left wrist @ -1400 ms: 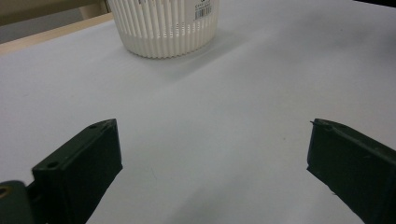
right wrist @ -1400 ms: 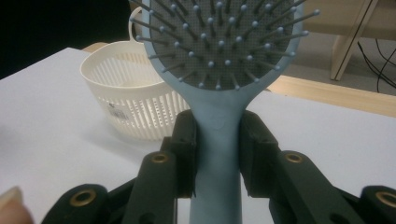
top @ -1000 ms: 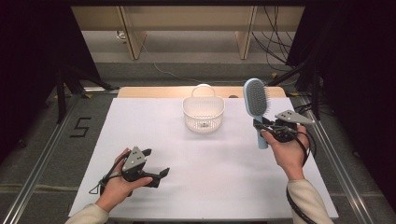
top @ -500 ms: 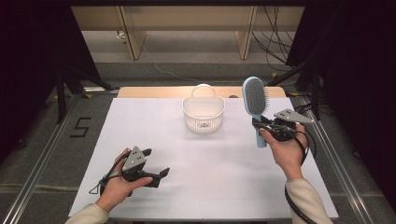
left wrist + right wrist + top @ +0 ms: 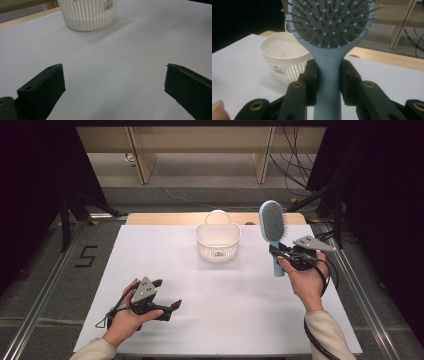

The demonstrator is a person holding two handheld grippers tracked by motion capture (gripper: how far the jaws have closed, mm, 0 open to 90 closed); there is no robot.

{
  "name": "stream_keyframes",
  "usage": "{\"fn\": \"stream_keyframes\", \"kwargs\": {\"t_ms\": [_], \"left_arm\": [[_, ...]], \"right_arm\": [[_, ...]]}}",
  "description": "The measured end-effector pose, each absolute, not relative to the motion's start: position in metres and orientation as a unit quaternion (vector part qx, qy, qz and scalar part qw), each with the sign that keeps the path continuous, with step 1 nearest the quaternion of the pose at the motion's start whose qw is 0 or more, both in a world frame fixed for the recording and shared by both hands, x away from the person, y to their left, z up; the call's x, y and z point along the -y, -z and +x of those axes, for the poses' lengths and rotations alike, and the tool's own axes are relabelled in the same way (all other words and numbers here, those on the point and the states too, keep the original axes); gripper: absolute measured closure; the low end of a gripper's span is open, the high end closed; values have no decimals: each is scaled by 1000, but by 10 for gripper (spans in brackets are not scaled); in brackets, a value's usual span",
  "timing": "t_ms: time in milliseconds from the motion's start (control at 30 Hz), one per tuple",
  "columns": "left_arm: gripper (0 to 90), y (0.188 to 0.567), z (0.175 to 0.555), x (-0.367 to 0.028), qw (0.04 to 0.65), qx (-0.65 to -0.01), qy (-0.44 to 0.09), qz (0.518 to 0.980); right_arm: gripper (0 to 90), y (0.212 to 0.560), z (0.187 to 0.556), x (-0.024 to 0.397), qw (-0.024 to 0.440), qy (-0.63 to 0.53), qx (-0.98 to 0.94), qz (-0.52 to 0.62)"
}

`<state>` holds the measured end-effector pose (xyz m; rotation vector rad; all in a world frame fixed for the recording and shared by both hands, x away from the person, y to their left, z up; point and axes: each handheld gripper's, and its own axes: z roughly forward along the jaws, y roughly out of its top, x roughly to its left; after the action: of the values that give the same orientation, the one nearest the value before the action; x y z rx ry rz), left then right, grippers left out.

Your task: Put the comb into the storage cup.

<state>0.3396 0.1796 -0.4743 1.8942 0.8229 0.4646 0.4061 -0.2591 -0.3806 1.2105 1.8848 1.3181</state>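
- We note the right tool point(image 5: 278, 254) clamped on the handle of a blue brush point(image 5: 273, 226), jaws pressing both sides of the neck just below the head.
- The brush stands upright above that tool, bristles point(image 5: 329, 22) facing the tool's camera, handle end hanging below the jaws, clear of the desk point(image 5: 240, 320).
- A white basket point(image 5: 217, 241) sits on the desk, to the left of and beyond the right tool, near but apart from the brush.
- The left tool point(image 5: 167, 307) rests low on the desk, jaws wide with nothing between them.
- Basket lies well ahead of the left tool.
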Motion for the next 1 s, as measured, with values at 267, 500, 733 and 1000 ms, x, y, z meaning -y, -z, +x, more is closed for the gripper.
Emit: {"fn": "stream_keyframes", "kwargs": {"t_ms": [267, 500, 733, 1000], "left_arm": [[24, 474, 340, -179, 491, -339, -190, 780], [23, 474, 340, -179, 490, -338, -191, 780], [24, 474, 340, -179, 490, -338, -190, 780], [24, 474, 339, -178, 491, -339, -190, 780]], "right_arm": [[705, 379, 407, 257, 269, -492, -697, 447], [705, 379, 408, 256, 269, -494, -697, 446], [705, 378, 409, 255, 267, -496, -696, 445], [705, 375, 410, 253, 268, -504, -691, 444]]}}
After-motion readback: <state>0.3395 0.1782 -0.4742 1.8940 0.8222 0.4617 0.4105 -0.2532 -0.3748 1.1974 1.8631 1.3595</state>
